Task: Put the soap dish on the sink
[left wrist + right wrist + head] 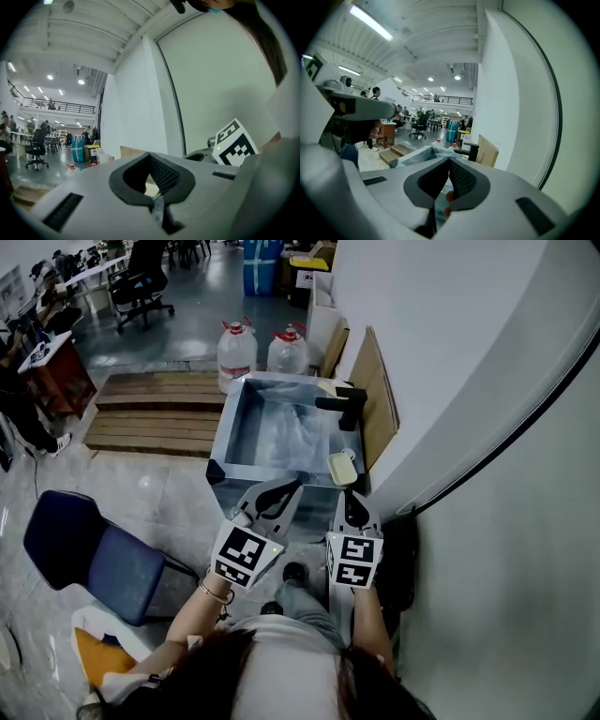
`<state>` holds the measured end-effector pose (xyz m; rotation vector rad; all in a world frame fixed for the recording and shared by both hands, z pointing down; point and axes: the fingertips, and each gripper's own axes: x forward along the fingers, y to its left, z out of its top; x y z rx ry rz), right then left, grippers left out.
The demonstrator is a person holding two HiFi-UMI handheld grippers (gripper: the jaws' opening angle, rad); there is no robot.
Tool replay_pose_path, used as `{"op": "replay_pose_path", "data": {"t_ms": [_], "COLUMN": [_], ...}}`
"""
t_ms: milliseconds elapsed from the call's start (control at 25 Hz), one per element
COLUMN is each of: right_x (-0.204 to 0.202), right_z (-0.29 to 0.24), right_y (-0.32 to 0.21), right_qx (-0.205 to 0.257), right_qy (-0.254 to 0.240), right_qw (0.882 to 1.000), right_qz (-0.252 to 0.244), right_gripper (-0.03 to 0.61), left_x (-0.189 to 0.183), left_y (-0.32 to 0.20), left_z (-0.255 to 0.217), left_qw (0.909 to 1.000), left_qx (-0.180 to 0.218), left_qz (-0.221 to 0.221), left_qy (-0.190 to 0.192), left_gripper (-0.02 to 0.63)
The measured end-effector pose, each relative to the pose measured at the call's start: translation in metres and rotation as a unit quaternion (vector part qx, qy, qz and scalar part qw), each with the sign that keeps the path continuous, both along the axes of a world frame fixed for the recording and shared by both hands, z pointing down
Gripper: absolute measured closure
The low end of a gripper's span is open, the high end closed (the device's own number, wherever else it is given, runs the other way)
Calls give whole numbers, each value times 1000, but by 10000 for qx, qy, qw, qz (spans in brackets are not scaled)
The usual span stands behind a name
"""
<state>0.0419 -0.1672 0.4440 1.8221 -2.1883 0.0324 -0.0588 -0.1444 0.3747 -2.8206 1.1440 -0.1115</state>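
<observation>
Pale soap dish point(342, 468) sat on the sink point(228, 424) rim's right side, near the black faucet point(343, 403), left gripper point(286, 488) and right gripper point(353, 501) held just short of the sink, both with jaws closed and empty.

I read the sink point(228, 427) as bare metal with a soft sheen, its tap point(339, 404) matt black. The soap dish point(342, 468) looks like smooth, pale plastic. The planks point(155, 413) are rough wood, and the chair point(89, 554) has blue cloth.
</observation>
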Motion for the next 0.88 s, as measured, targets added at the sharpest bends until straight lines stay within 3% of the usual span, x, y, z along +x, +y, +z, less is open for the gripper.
{"op": "replay_pose_path", "data": {"t_ms": [480,880], "right_x": [-11,-1], "right_z": [-24,-34], "right_y": [36,50], "right_qx": [322,466], "right_qy": [77,-9], "right_qw": [9994,9989], "right_qz": [-43,8], "right_gripper": [552,554], "left_x": [-6,10], "left_y": [20,31], "left_z": [-7,-7], "left_qw": [9999,10000], "left_qx": [135,73], "left_qz": [-30,-40], "left_qy": [31,30], "left_gripper": [611,611]}}
